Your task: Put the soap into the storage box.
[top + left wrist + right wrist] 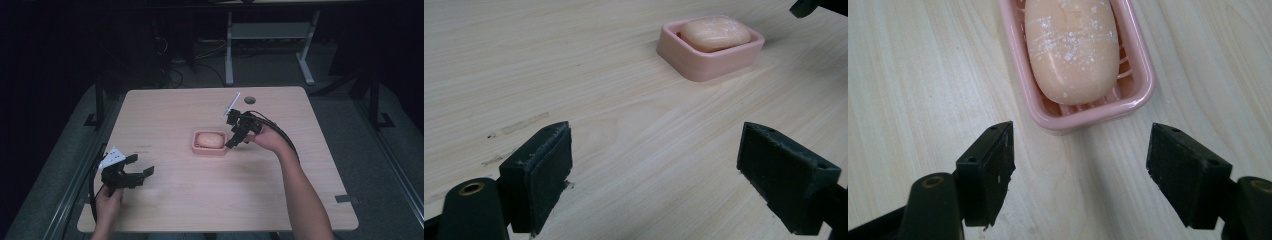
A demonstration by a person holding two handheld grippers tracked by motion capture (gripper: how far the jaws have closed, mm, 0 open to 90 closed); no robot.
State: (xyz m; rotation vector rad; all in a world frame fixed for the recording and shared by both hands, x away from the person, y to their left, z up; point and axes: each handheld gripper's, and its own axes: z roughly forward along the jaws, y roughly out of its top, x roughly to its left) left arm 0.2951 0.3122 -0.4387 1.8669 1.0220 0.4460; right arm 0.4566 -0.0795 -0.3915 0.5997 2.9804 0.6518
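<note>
A pink soap dish [209, 150] sits near the middle of the wooden table [165, 110], with a peach bar of soap [210, 139] lying in it. My right gripper [233, 142] hovers just right of the dish, tilted down toward it, jaws open. In the right gripper view the dish [1140, 75] and soap [1072, 47] lie just beyond my open right gripper [1080, 165], nothing between the jaws. My left gripper [142, 166] rests low near the table's front left, open and empty. In the left gripper view my open left gripper [654, 172] faces the dish [714, 62] and soap [716, 32] farther off.
A round cable hole [249, 100] is in the table near its far edge. Grey floor, cables and a white desk frame [267, 45] lie beyond the table. Bare wood surrounds the dish on all sides.
</note>
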